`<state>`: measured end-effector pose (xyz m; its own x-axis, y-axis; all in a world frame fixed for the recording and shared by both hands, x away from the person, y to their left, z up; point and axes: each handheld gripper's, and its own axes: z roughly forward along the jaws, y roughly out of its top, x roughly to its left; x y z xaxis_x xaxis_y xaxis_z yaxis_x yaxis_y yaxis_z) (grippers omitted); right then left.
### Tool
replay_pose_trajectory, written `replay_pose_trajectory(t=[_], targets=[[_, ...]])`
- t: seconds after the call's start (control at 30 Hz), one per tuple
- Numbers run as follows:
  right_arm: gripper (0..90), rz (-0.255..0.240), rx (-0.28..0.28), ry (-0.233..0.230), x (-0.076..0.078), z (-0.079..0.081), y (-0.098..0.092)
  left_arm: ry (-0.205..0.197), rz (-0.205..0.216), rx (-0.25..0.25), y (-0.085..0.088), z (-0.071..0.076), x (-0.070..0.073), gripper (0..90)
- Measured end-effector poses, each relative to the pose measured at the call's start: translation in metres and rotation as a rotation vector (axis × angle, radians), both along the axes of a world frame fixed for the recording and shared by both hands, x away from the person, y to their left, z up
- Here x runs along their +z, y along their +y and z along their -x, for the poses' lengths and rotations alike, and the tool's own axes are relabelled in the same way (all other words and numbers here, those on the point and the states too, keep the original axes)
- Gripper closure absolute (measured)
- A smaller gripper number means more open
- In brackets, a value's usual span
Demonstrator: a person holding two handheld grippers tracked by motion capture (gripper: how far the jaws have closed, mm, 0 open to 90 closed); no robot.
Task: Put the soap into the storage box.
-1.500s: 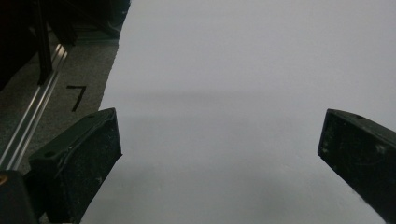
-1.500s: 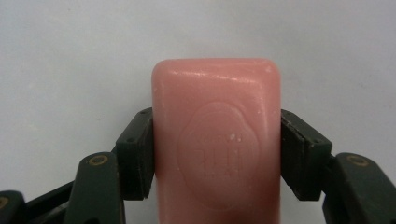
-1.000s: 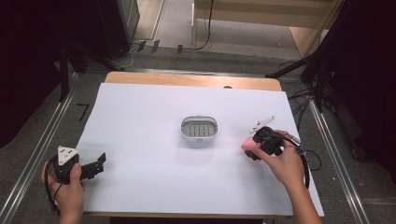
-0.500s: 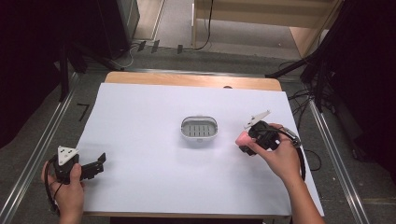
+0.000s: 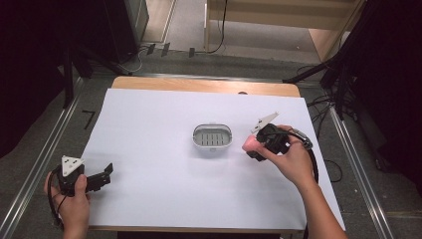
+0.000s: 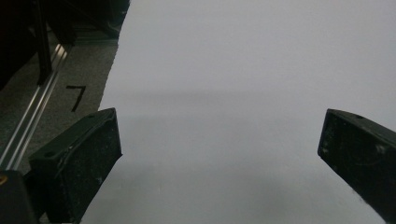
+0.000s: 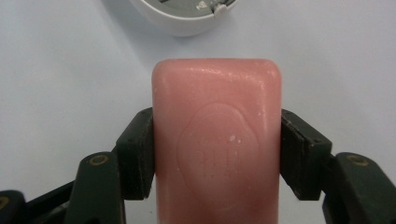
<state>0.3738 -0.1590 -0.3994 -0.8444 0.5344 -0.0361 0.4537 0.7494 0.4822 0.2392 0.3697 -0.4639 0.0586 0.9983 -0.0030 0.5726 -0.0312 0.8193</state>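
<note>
A pink bar of soap (image 7: 217, 140) is clamped between the jaws of my right gripper (image 7: 217, 154), which is shut on its two long sides. In the high view that gripper (image 5: 255, 148) holds the soap (image 5: 249, 144) just right of a white oval soap dish (image 5: 212, 137) with a slotted grey insert, a small gap between them. The dish's rim (image 7: 180, 25) shows beyond the soap in the right gripper view. My left gripper (image 5: 102, 175) rests near the table's front left corner, jaws wide apart over bare white surface (image 6: 224, 93), nothing between them.
The white sheet (image 5: 164, 189) covers most of the wooden table (image 5: 199, 85). Metal rails (image 5: 35, 169) run along the floor on both sides. A "7" mark (image 6: 77, 97) is on the floor left of the sheet. Cables (image 5: 318, 107) lie beyond the right edge.
My right gripper has carried the soap a little farther up and left, nearer the soap dish. The left gripper has stayed in place.
</note>
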Motion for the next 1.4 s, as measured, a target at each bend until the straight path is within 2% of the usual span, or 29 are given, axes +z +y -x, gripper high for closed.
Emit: replay_pose_trajectory(t=[0.1,0.87,1.4], targets=[[38.6,0.004,0.028,-0.006,0.002,-0.003,0.006,0.002,-0.002,0.002,0.000,0.000,0.000,0.0],[38.5,0.001,0.121,-0.039,0.011,-0.013,0.026,0.003,0.003,-0.008,0.000,0.000,0.000,0.0],[38.5,-0.005,0.212,-0.082,0.014,-0.024,0.054,0.006,0.006,-0.009,0.000,0.000,0.000,0.0]])
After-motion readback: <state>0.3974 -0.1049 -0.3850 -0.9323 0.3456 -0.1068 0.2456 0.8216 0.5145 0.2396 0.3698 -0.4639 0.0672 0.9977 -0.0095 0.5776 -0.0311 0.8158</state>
